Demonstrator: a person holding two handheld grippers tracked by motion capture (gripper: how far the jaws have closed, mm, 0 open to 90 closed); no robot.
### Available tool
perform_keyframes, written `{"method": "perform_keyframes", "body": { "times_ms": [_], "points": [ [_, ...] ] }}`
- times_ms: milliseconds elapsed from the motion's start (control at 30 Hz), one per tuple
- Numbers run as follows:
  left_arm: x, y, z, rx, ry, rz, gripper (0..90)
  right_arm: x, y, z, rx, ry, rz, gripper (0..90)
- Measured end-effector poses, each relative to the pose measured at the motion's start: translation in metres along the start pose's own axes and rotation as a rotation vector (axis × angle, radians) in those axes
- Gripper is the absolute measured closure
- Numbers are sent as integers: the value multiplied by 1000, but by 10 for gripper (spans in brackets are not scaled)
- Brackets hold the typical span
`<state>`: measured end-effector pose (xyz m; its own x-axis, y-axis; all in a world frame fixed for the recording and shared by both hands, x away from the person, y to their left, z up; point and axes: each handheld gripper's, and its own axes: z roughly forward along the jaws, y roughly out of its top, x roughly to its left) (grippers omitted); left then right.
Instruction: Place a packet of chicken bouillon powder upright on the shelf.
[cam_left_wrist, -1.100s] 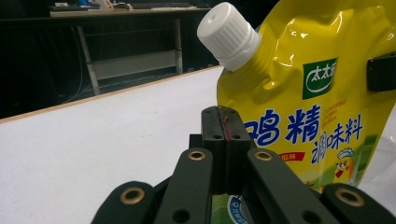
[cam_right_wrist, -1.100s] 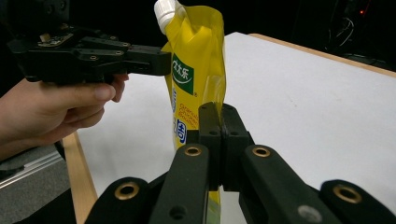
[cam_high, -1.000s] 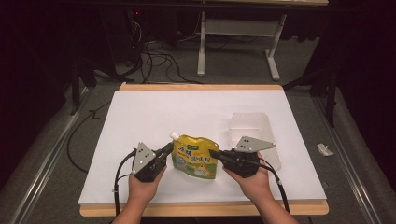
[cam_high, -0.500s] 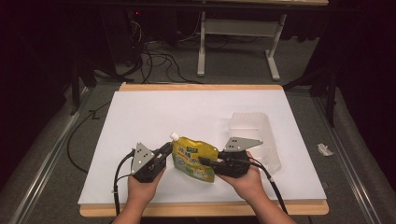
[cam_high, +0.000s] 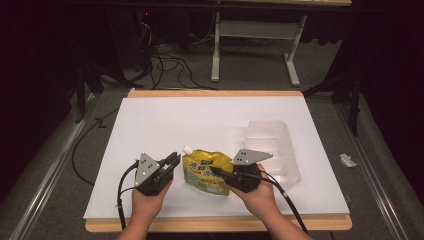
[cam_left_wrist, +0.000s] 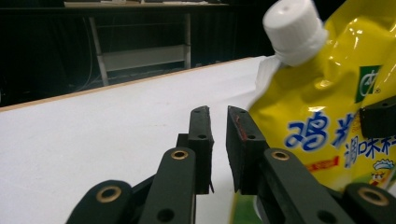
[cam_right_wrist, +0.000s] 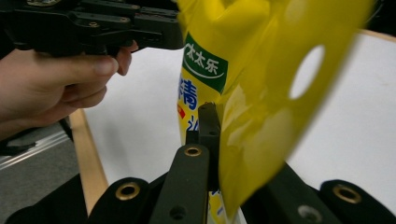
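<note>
At the near edge of the white table, right gripper clamps the glossy yellow spouted pouch upright, presenting its left side to left gripper, whose jaws, a narrow gap apart and empty, have just been opening.

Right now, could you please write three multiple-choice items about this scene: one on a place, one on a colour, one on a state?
1. Where is the clear plastic tray relative to the yellow pouch in the high view?
A. To its right and farther back
B. To its left
C. Under it

2. What colour is the pouch's cap?
A. Red
B. White
C. Green

3. How does the right gripper stand to the pouch?
A. Open, apart from it
B. Shut on the cap
C. Shut on the pouch's body

Answers:
1. A: the tray lies on the white sheet, right of the pouch and farther back.
2. B: the left gripper view shows a white screw cap.
3. C: in the right gripper view its jaws pinch the yellow film, while the left gripper stands beside the pouch, jaws slightly apart, having just opened a little with nothing between them.
</note>
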<state>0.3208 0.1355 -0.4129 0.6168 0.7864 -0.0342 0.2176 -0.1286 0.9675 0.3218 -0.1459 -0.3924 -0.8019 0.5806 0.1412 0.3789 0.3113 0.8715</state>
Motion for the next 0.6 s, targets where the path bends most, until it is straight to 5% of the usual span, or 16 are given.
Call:
{"method": "perform_keyframes", "body": {
  "times_ms": [600],
  "points": [
    [5,-4,-1,35,9,16,725,-4,3,-5,-34,-10,19,900]
  ]
}}
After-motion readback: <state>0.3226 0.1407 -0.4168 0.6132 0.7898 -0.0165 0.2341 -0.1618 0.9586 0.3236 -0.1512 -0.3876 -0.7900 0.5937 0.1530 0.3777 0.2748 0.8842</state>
